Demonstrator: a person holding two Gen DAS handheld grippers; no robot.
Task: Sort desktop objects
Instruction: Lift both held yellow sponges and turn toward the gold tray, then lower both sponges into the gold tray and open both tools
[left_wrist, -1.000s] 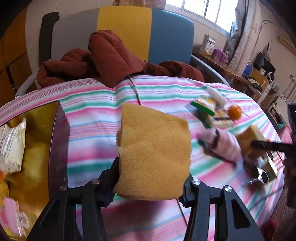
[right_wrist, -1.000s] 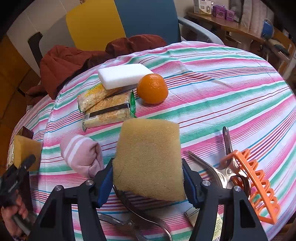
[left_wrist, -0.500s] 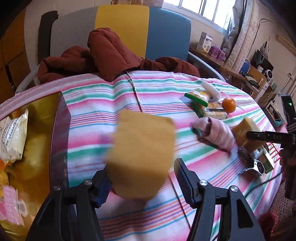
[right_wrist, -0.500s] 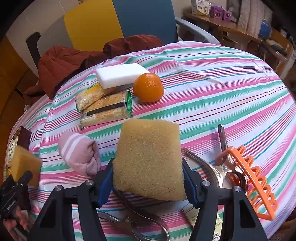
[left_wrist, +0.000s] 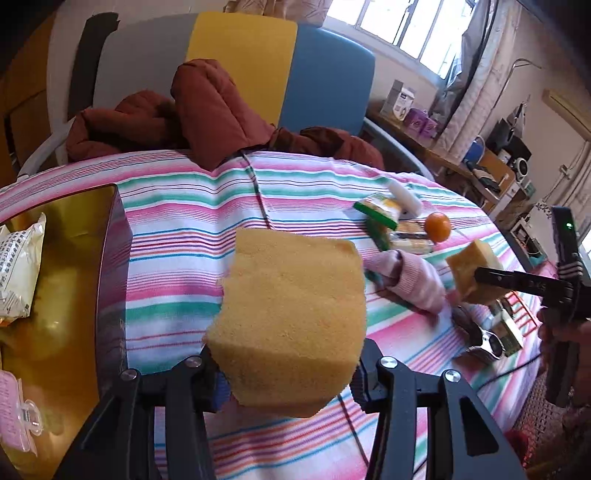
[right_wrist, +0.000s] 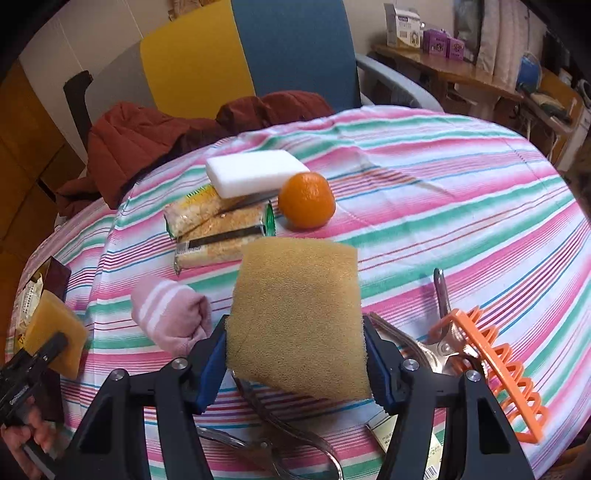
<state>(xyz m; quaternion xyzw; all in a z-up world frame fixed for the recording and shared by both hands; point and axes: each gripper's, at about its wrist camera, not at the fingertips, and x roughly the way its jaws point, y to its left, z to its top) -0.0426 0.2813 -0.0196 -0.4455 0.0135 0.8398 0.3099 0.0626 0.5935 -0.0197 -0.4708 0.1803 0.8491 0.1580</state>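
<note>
The left gripper (left_wrist: 291, 373) is clamped on a yellow sponge (left_wrist: 291, 317), which is held above the striped tablecloth (left_wrist: 184, 229), just beside the gold box (left_wrist: 74, 236) at the left edge of the table. Its jaws have just been closing, with the sponge between them; the sponge is now pinched near its lower edge and leans a little to one side. The right gripper (right_wrist: 297, 363) is closed on a second yellow sponge (right_wrist: 295, 314), held squarely between blue pads (right_wrist: 212, 363) over a pair of metal pliers (right_wrist: 280, 435).

In the gold box a snack packet (left_wrist: 18, 269) and a pink hair clip (left_wrist: 16, 410) are already seen. On the cloth beyond the right gripper are laid a rolled pink sock (right_wrist: 170, 314), two wrapped snack bars (right_wrist: 218, 229), a white sponge block (right_wrist: 255, 171) resting partly on them, and an orange (right_wrist: 306, 199) just beside them. An orange plastic clip (right_wrist: 495, 373) and a metal clamp (right_wrist: 443, 332) lie to the right.

The step in hand is judged to be the carrying of the left sponge into the gold box. A shallow grip is seen, so a slow, level move is advised, with the sponge carried clear over the dark wall of the box before release. The jaws should be opened only when the sponge is low over bare floor of the box, so that it is not bounced out.
</note>
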